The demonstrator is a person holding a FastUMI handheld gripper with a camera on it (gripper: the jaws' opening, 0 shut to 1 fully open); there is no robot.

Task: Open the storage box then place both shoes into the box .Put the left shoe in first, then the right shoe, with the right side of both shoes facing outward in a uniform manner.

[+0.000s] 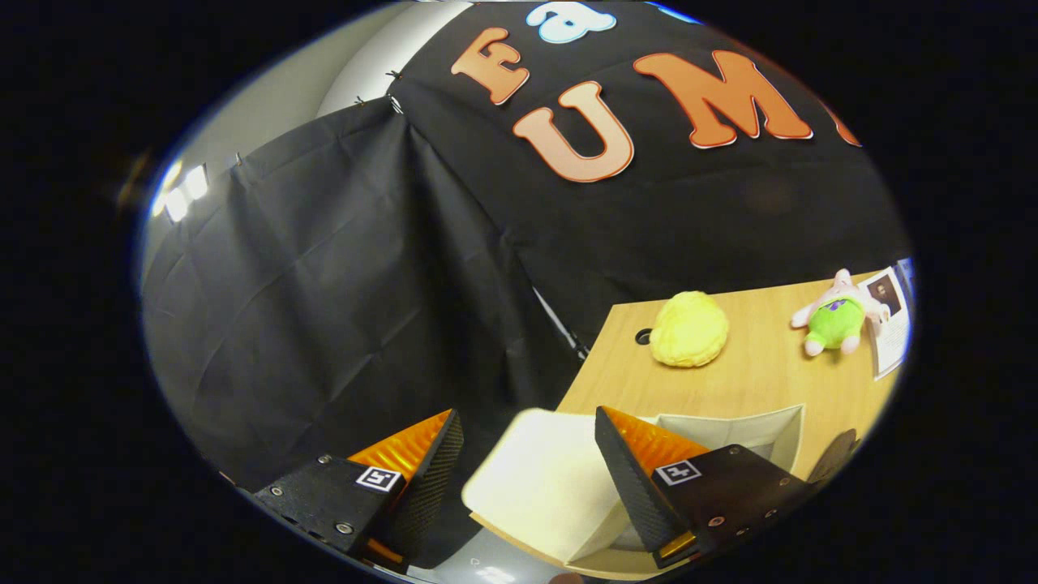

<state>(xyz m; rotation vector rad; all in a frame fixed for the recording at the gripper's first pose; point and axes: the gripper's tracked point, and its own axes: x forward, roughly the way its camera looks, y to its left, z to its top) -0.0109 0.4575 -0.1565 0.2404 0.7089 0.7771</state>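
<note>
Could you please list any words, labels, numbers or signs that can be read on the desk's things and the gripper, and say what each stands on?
Printed sheet beside the plush toy: print too small to read.
Square markers on the gripper: coded patterns, no words.
Nothing else bears text; the fingers stand open, the storage box lid between them.

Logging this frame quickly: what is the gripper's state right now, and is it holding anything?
Gripper: open, holding nothing; the cream flap of the storage box lies in the gap between its fingers, neither pressing on it.
</note>
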